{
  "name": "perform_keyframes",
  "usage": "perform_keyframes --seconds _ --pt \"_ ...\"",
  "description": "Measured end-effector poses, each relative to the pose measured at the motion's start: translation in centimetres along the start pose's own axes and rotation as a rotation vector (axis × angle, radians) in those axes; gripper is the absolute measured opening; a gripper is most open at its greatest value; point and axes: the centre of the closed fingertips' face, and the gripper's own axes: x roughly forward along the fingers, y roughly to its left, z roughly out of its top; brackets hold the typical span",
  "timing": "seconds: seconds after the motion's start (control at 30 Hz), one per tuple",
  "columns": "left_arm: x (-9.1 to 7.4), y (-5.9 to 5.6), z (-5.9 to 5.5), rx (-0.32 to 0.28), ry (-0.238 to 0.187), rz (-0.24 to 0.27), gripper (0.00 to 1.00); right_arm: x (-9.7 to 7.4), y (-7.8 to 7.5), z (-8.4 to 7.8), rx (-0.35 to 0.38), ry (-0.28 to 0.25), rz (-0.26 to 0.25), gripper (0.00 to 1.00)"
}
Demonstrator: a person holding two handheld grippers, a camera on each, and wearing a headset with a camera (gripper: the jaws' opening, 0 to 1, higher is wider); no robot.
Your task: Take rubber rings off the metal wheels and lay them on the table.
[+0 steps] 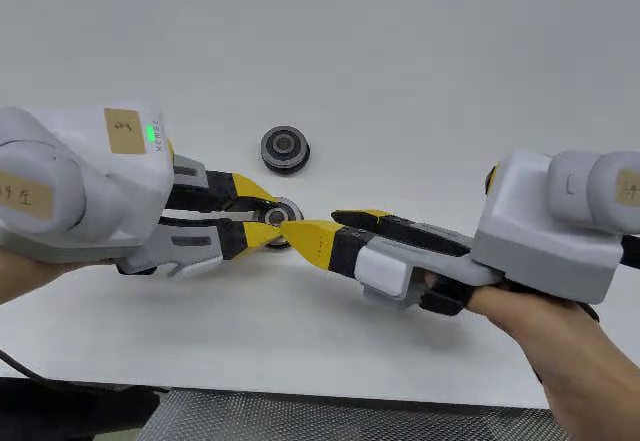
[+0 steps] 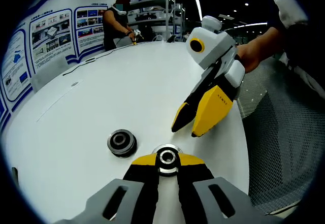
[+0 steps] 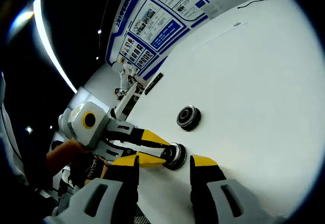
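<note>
Metal wheel (image 2: 167,158) pinched in left gripper (image 2: 168,161), right gripper (image 3: 166,162) spread alongside

No text can be read in full. In the head view, the left tool (image 1: 272,223) carries two tan paper labels (image 1: 125,130) with handwritten marks, illegible. A vertical line of print (image 1: 158,141) beside its green light (image 1: 151,133) is too small to read. The right tool (image 1: 310,223) carries one tan label (image 1: 628,187), cut by the frame edge. In the left gripper view, a short print (image 2: 222,98) on the right tool's yellow finger (image 2: 208,115) is blurred. The wall posters (image 2: 51,28) bear blue headings and fine text, unreadable.
</note>
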Motion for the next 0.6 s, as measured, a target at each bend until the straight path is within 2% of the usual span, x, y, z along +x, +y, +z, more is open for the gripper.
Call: perform_keyframes --seconds 0.27,0.37,0.6 --pt "0.0 0.0 0.0 -0.004 -0.006 -0.001 0.13 0.9 -0.7 0.0 0.061 0.013 -0.017 0.38" --pt "0.0 0.0 0.0 0.001 -0.006 -0.001 0.13 1.2 -0.7 -0.1 0.104 0.025 -0.013 0.34" --pt "0.0 0.0 0.0 0.009 -0.005 -0.002 0.13 1.6 -1.0 -0.6 0.132 0.04 -0.033 0.34"
